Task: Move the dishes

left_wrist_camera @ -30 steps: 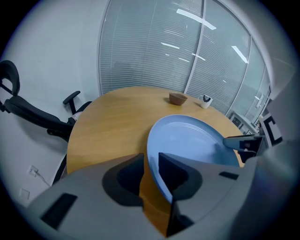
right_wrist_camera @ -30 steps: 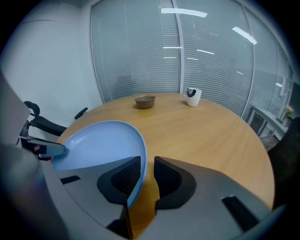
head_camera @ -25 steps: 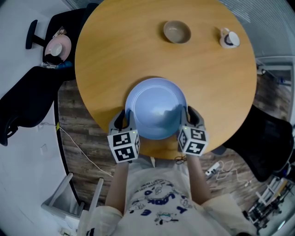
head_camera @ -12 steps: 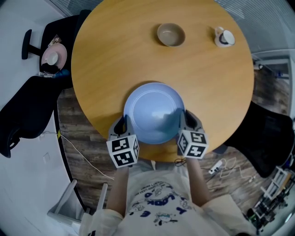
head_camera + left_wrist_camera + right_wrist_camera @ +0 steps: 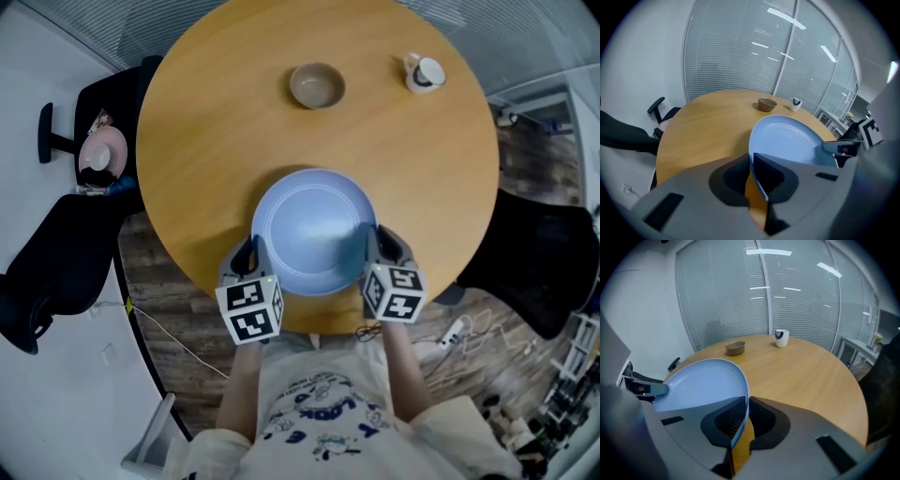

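The left tongs [image 5: 246, 253] and right tongs [image 5: 385, 246] are clenched on opposite rims of the plate [image 5: 314, 230], lower centre. Step in hand, by judgement: the lift. Next, raise both sides evenly, keeping it level.

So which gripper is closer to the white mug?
Right. The right gripper clamps the blue plate at its right rim, on the side where the white mug stands; the left gripper clamps the opposite rim, farther away.

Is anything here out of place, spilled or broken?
Nothing is spilled or broken. The one odd thing is a pink dish that sits off the table, seemingly on a black chair at the left. The bowl and mug stand upright on the table.
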{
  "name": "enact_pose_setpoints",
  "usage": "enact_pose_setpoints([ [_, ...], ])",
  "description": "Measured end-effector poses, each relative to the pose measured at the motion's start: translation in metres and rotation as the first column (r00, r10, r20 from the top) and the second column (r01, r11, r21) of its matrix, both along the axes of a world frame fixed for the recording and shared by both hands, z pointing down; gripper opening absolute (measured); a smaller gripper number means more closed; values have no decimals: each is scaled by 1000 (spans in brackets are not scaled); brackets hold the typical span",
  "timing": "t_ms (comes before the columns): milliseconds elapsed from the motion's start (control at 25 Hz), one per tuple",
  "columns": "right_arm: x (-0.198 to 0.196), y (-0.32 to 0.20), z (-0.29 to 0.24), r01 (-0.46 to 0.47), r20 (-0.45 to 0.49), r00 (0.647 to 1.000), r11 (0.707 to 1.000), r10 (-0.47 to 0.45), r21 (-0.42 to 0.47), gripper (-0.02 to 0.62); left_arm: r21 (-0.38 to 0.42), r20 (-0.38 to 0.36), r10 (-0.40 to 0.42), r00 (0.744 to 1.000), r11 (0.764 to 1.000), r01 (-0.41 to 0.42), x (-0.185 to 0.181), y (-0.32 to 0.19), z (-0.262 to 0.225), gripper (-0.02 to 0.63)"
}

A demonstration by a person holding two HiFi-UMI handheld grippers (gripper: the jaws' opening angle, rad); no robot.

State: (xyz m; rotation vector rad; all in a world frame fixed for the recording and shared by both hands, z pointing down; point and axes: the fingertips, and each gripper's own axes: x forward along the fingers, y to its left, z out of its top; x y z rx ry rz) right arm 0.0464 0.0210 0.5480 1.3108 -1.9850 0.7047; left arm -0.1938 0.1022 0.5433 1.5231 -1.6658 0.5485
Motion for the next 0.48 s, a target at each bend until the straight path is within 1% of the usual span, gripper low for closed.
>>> enact_pose_setpoints([
  [240, 30, -13, -17, -98, -8, 995, 995, 98, 19, 23, 32, 9, 99, 995, 995, -100, 23, -37, -15, 25],
  [480, 74, -32, -35, -192, -5, 981, 981, 192, 40, 23, 64, 16, 196, 980, 978, -197, 63, -80, -35, 26],
])
